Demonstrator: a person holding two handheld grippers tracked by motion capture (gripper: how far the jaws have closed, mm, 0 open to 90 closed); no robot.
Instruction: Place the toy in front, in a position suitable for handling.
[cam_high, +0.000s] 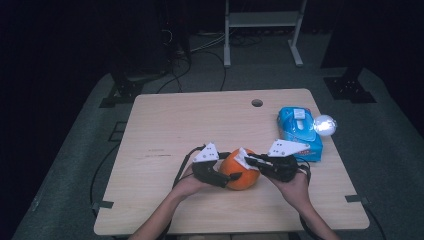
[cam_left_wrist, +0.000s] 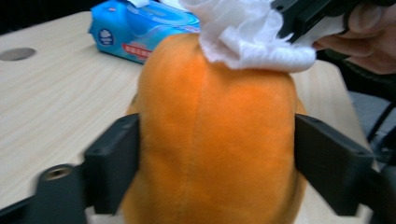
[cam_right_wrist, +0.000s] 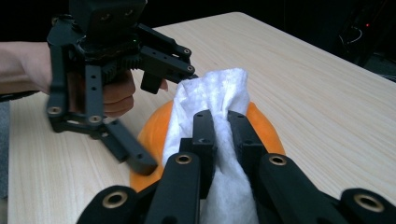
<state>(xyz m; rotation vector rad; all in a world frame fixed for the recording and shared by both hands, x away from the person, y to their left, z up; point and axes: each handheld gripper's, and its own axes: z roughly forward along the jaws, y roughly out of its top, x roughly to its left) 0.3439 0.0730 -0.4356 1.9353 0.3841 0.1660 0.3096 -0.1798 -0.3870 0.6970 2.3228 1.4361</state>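
Wiping is the work in hand at the near middle of the bench (cam_high: 165, 115). An orange plush toy (cam_high: 240, 172), round and soft, is sitting on the bench surface between the person's 2 hands. The left gripper (cam_left_wrist: 217, 154) is coming in from the toy's left side, and its 2 fingers (cam_left_wrist: 112, 163) are standing either side of the toy's body. They are lying against the fabric with no dent showing, so I am judging this a light brace that is keeping the toy from rolling, not a hard squeeze. The right gripper (cam_right_wrist: 222, 128) is reaching over the toy's top from the other side. Its fingers (cam_right_wrist: 204, 126) are pinched nearly together on a crumpled white wipe (cam_right_wrist: 210, 100), and the wipe's loose end is resting on the toy's crown, where it is placed for rubbing. A blue pack of wipes (cam_high: 298, 131) is lying well apart toward the far right of the bench, within easy reach for a fresh sheet. A bright round lamp (cam_high: 324, 124) is glowing just beside that pack.
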